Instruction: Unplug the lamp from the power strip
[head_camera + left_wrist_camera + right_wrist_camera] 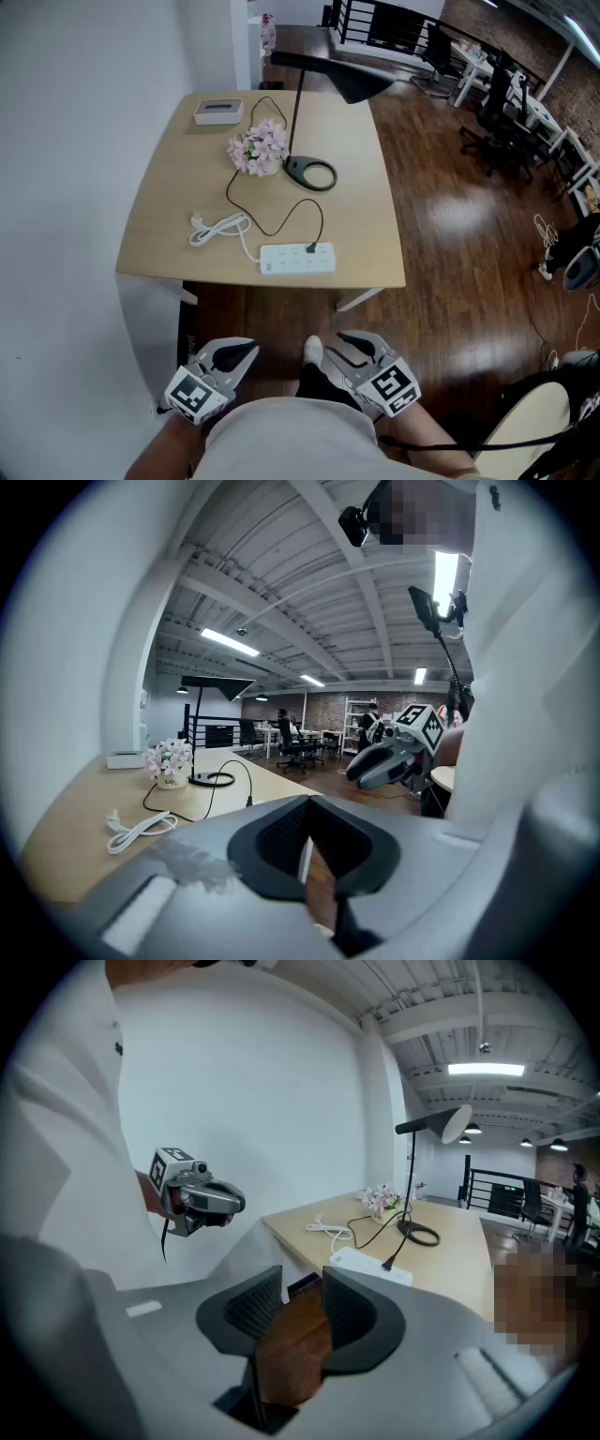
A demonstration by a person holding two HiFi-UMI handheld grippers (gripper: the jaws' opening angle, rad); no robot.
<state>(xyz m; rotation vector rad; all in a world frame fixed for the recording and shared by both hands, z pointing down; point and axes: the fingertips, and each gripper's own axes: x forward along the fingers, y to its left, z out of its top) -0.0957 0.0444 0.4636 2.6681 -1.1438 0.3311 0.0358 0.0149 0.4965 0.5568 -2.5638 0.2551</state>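
On the wooden table point(169, 225) a white power strip point(297, 259) lies near the front edge, with the lamp's black plug point(312, 248) in its right end. The black cable runs back to the black desk lamp point(310, 173), whose shade point(342, 75) hangs over the far right corner. My left gripper point(234, 358) and right gripper point(352, 349) are held low by the person's waist, well short of the table. Both are open with nothing between the jaws; the left's gap is narrow. The right gripper view shows the strip point(370, 1266) ahead.
A pot of pink flowers point(258, 148) stands left of the lamp base, a white box point(218, 112) at the far left corner. The strip's own white cord point(217, 228) lies coiled to its left. A white wall runs along the left; office chairs point(497, 122) stand far right.
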